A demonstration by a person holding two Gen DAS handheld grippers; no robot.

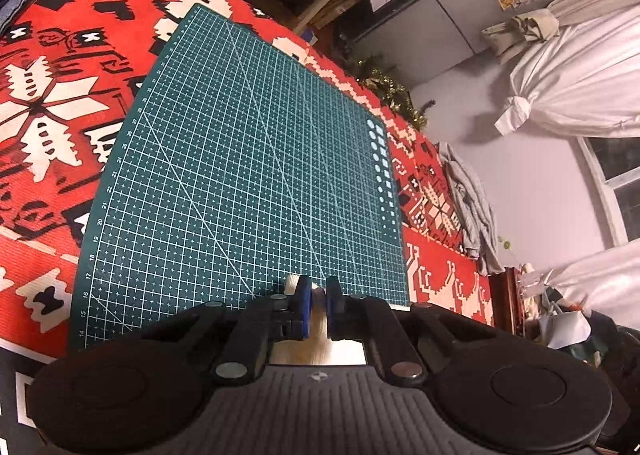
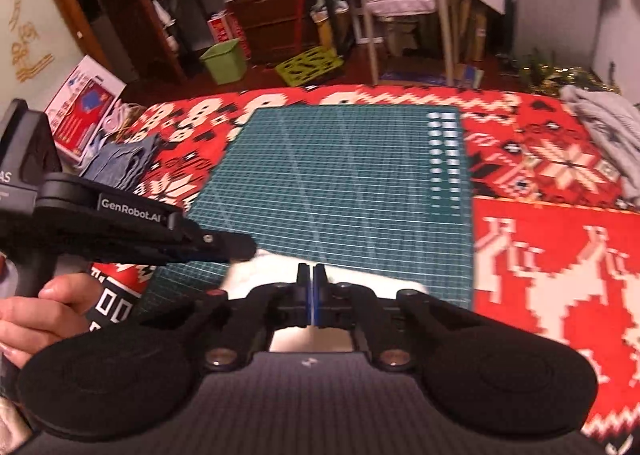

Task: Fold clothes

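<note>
Left gripper (image 1: 316,297): jaws nearly closed, narrow gap, pinching a white cloth (image 1: 294,282) between the blue pads; only a small edge of it shows past the fingertips in the left wrist view. Right gripper (image 2: 311,275): jaws pressed together, no gap visible. White cloth (image 2: 256,269) lies right at its tips, at the near edge of the green cutting mat (image 2: 344,183); can't tell if the pads actually have fabric.

From the right wrist view the left gripper (image 2: 240,246) sits to the left, its tip touching the same cloth. Side label reads "GenRobot.AI". A hand (image 2: 36,311) holds its grip.

Mat ahead of both tongs, ruler numbers 14–24 and up legible along its left edge in the left view. It lies on a red patterned blanket (image 2: 560,255). Folded denim (image 2: 120,163) far left, grey garment (image 2: 600,123) far right of the right gripper.
</note>
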